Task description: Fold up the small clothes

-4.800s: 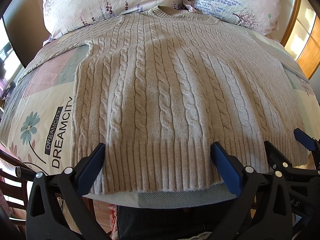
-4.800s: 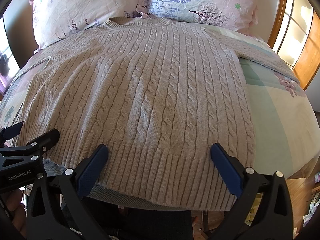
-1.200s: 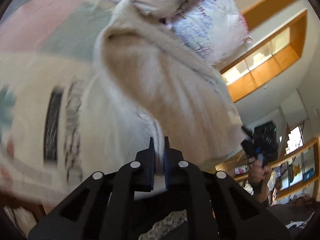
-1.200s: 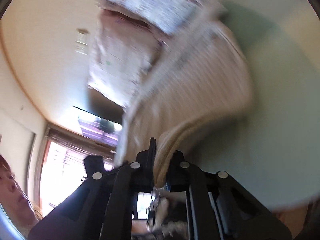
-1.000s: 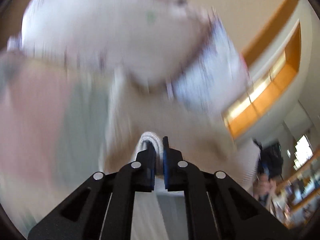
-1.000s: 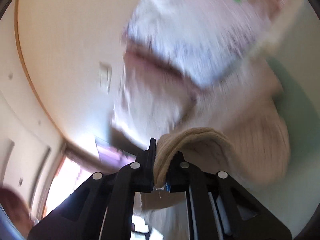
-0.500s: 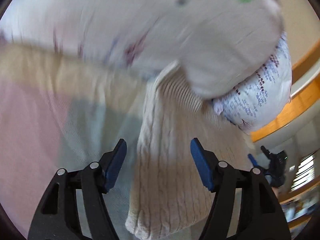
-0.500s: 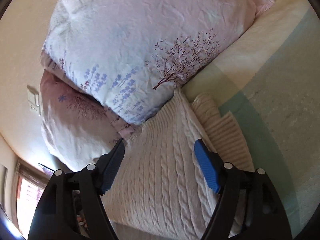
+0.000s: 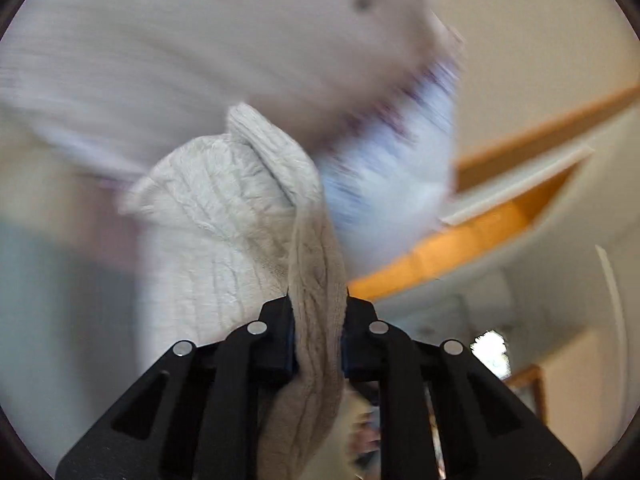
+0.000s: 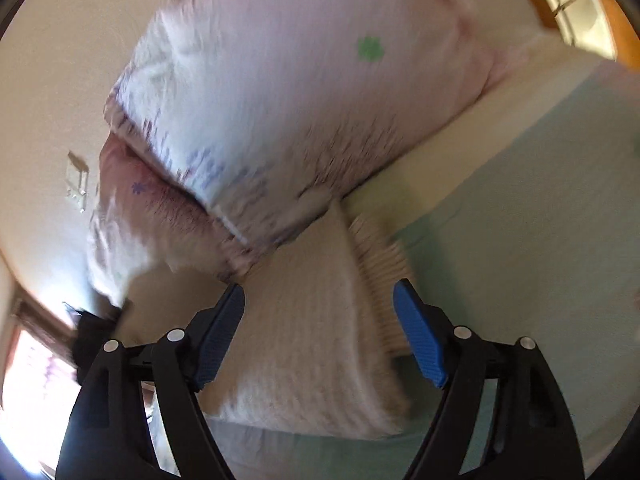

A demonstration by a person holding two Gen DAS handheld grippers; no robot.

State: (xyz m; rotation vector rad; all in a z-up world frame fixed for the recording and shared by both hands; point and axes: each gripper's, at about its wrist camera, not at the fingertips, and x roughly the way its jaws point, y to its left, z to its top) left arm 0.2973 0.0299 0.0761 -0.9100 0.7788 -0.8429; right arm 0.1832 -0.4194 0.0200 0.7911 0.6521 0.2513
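A beige cable-knit sweater (image 9: 224, 216) lies on the bed against the pillows. My left gripper (image 9: 318, 308) is shut on a thick bunch of the sweater and lifts it; the knit runs up from the jaws toward a pillow. In the right wrist view the sweater (image 10: 312, 320) lies folded on the bed with a ribbed edge (image 10: 380, 256) showing at its right side. My right gripper (image 10: 320, 320) is open and empty just above that fold. Both views are motion-blurred.
Two floral pillows (image 10: 304, 92) stand at the head of the bed, close behind the sweater; one also shows in the left wrist view (image 9: 200, 48). Pale green bedspread (image 10: 520, 220) lies to the right of the sweater. A wood-framed window (image 10: 576, 4) is at the upper right.
Half a second ago both grippers were open over the folded sweater. My left gripper has since shut on a bunch of the sweater and raised it. The right gripper stays open and has shifted slightly.
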